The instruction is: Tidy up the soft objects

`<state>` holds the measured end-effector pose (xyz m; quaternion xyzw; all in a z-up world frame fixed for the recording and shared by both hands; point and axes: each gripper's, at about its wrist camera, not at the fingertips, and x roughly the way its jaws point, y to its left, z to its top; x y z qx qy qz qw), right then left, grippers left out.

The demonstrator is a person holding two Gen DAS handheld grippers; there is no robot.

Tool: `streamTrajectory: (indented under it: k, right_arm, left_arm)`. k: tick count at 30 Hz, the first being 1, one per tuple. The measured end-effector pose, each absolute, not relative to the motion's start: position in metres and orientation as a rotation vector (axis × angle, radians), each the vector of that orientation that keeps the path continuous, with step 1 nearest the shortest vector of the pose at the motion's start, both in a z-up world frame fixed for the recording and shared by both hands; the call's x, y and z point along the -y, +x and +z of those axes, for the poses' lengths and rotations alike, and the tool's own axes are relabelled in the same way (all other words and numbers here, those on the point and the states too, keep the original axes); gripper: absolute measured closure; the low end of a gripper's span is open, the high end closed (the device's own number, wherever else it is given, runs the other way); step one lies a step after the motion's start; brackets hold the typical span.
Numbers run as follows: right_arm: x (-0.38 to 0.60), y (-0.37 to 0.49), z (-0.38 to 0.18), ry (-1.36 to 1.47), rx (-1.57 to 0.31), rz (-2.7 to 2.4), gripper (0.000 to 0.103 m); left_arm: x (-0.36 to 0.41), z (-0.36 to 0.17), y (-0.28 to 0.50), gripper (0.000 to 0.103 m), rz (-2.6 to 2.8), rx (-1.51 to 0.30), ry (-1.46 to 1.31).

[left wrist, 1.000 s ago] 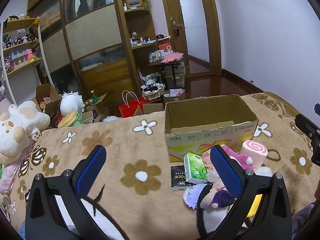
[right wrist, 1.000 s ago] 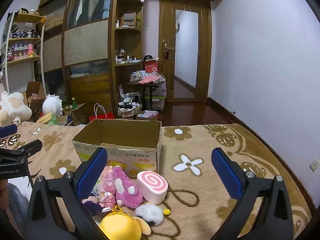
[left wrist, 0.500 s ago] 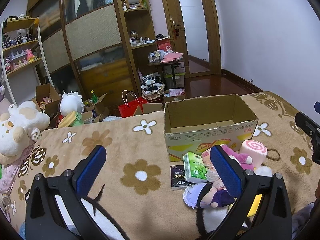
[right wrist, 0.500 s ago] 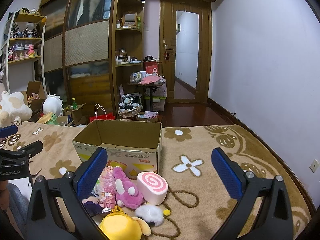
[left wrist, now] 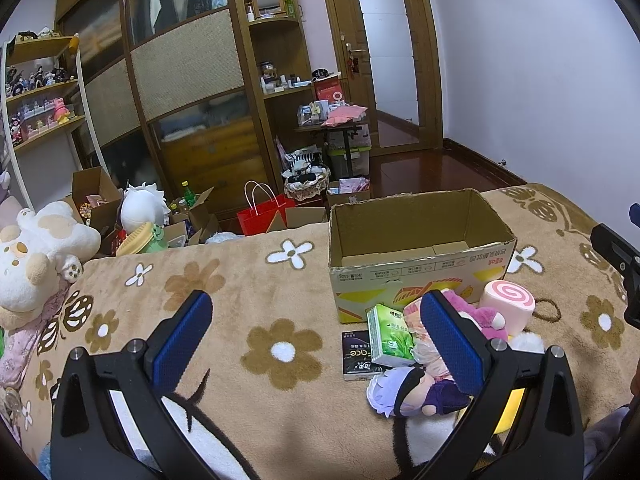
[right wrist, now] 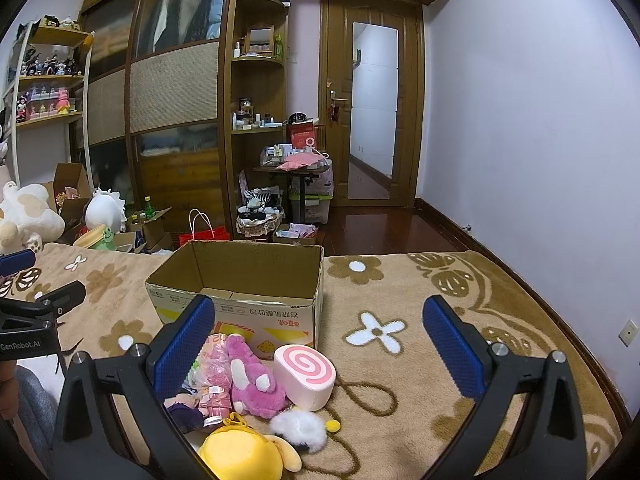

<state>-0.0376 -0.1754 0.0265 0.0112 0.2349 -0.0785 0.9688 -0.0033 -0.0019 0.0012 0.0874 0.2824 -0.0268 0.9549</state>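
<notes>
My left tongs (left wrist: 316, 328) gape wide, empty, over the flowered blanket (left wrist: 240, 280); the soft toy pile (right wrist: 256, 384) lies just before the cardboard box (right wrist: 248, 280), by my right tongs' (right wrist: 320, 332) left finger, these also spread wide, gripping nothing

The left gripper's right finger (left wrist: 452, 340) covers part of the pink plush (left wrist: 476, 314) and the wrapped doll (left wrist: 420, 328). The yellow plush (right wrist: 244, 454) is cut off by the lower frame edge. The black packet (left wrist: 356, 356) lies partly under the green tissue pack (left wrist: 390, 336). Print on the cardboard box (right wrist: 256, 316) is too small to read. Shelf figurines (right wrist: 44, 64) are too small to identify.
</notes>
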Motion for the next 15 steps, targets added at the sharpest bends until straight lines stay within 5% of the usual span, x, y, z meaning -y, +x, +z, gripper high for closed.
streamTrajectory:
  k: [15]
  right_arm:
    - [0.1722, -0.0404, 0.0304, 0.023, -0.481, -0.154, 0.0]
  left_arm:
    - [0.0024, 0.001, -0.0035, 0.0, -0.053, -0.574, 0.178]
